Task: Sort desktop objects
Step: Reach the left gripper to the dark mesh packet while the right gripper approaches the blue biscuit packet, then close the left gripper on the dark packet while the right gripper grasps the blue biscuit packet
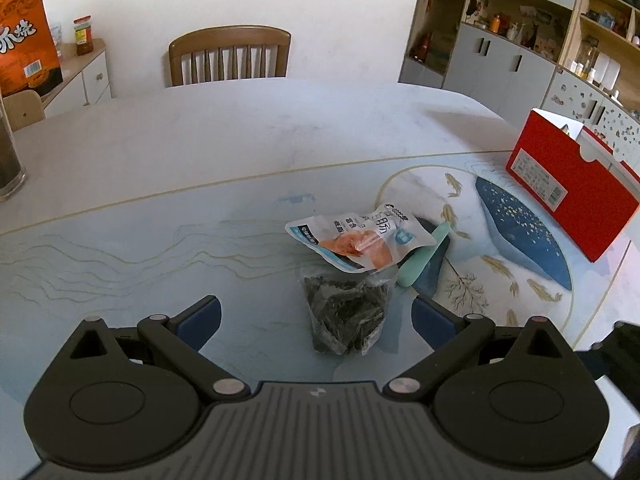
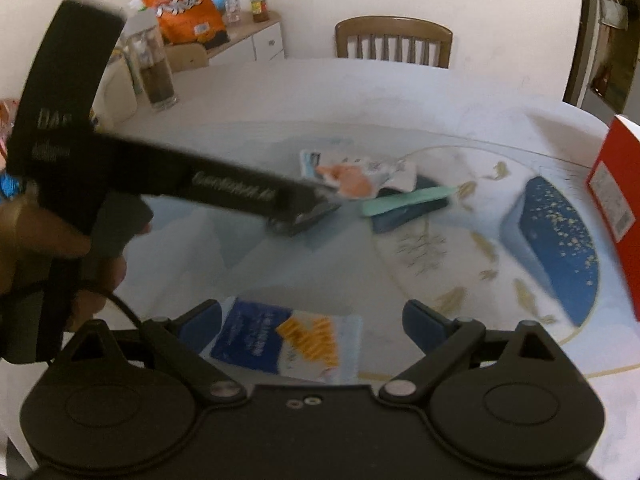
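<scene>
In the left wrist view my left gripper [image 1: 316,320] stands open just above the table, a clear packet of dark seaweed [image 1: 344,312] lying between and ahead of its blue pads. A white sausage packet [image 1: 356,240] rests on the seaweed packet's far end, beside a mint-green bar [image 1: 424,260] on a dark blue item. In the right wrist view my right gripper [image 2: 312,324] is open over a blue-and-white snack packet [image 2: 288,344]. The left gripper [image 2: 308,216], blurred and held by a hand, reaches toward the sausage packet [image 2: 352,178] and the green bar [image 2: 404,198].
A red box [image 1: 572,184] stands at the table's right edge. A tall glass jar [image 2: 158,68] stands far left, with an orange snack bag [image 2: 184,4] on a cabinet behind. A wooden chair [image 1: 230,58] sits across the table. The table mat [image 1: 120,248] has printed fish.
</scene>
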A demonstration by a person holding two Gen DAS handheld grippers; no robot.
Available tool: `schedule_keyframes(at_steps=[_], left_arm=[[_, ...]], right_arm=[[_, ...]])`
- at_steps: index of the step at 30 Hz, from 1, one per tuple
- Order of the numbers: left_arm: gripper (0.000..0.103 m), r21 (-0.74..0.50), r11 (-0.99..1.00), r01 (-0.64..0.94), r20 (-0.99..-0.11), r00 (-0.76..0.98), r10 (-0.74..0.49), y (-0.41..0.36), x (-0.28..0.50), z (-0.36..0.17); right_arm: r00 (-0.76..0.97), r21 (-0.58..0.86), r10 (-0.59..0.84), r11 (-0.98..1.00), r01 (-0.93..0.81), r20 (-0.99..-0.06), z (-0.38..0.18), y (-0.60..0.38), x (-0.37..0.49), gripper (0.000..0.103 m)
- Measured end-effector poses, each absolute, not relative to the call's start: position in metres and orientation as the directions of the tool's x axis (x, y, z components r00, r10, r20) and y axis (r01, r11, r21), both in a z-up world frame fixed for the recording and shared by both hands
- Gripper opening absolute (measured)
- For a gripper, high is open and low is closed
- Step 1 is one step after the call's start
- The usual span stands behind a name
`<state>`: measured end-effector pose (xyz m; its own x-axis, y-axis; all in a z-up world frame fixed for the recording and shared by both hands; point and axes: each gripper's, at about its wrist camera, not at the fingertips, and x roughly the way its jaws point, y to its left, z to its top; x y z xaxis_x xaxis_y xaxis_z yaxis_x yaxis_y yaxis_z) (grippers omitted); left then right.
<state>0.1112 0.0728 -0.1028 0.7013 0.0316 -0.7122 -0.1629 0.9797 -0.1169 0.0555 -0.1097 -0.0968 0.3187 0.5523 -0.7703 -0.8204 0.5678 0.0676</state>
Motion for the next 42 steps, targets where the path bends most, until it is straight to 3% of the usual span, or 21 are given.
schedule_keyframes(at_steps=[17,30,38,42], left_arm=[[0.102,-0.121,0.978,-0.169,-0.721,0.692,0.030,0.076,0.112,-0.109],[0.102,-0.112,0.980,-0.163,-0.728,0.685,0.031,0.061,0.119,-0.117],[0.085,-0.085,0.983,-0.163,-0.735,0.677,0.049,0.052,0.131,-0.124],[0.070,-0.090,0.982,-0.164,-0.729,0.682,0.047,0.051,0.134,-0.123]], right_arm=[[0.341,0.018,0.503,0.581,-0.814,-0.794,-0.123,-0.093,0.045,0.103],[0.376,-0.004,0.495,0.600,-0.800,-0.784,-0.123,-0.109,0.059,0.093],[0.388,-0.003,0.491,0.617,-0.787,-0.780,-0.122,-0.119,0.068,0.088],[0.388,-0.003,0.492,0.617,-0.787,-0.779,-0.121,-0.123,0.070,0.085]])
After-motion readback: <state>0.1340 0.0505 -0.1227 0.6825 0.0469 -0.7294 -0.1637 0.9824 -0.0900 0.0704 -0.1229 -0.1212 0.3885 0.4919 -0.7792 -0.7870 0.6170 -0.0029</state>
